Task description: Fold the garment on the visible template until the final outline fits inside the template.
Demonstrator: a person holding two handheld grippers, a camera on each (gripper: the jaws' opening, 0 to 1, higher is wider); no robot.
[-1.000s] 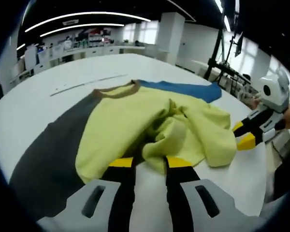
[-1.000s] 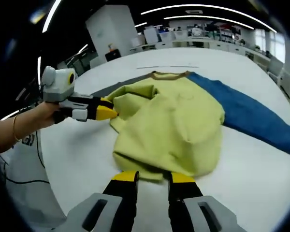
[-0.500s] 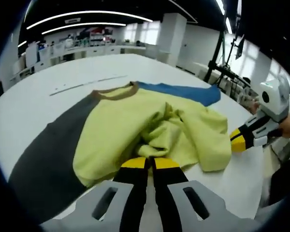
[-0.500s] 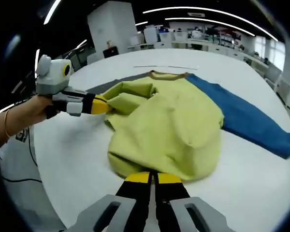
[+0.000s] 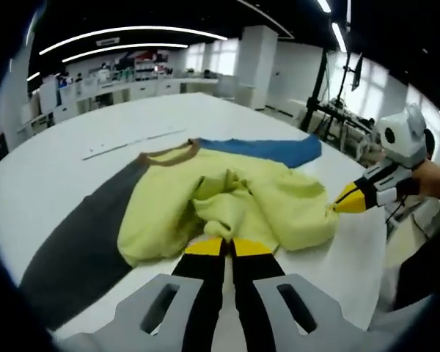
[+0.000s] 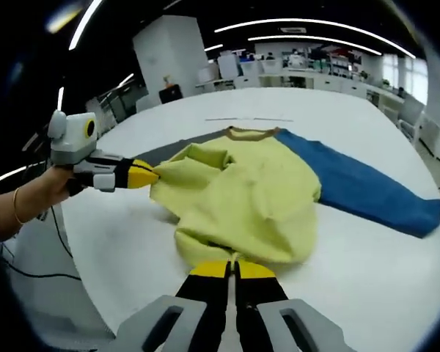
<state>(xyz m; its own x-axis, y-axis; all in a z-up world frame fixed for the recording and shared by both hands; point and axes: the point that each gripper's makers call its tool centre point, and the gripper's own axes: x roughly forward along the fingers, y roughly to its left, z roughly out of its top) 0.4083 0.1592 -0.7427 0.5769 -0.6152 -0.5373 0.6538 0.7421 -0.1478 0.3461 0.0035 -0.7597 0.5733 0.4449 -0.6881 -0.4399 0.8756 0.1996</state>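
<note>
Seemingly both tools point(image 5: 221, 248) point(image 6: 232, 270) pinch the garment's point(image 6: 242, 194) near hem.

garment point(image 5: 235, 198) bunched on table point(image 5: 73, 169), betw. left gripper point(image 5: 229, 248) & right gripper point(image 6: 231, 270).

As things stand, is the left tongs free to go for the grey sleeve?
Probably not yet. The left tongs look shut on the yellow shirt's hem and would have to let go first. Otherwise the grey sleeve lies flat and uncovered on the white table, with nothing in between.
</note>
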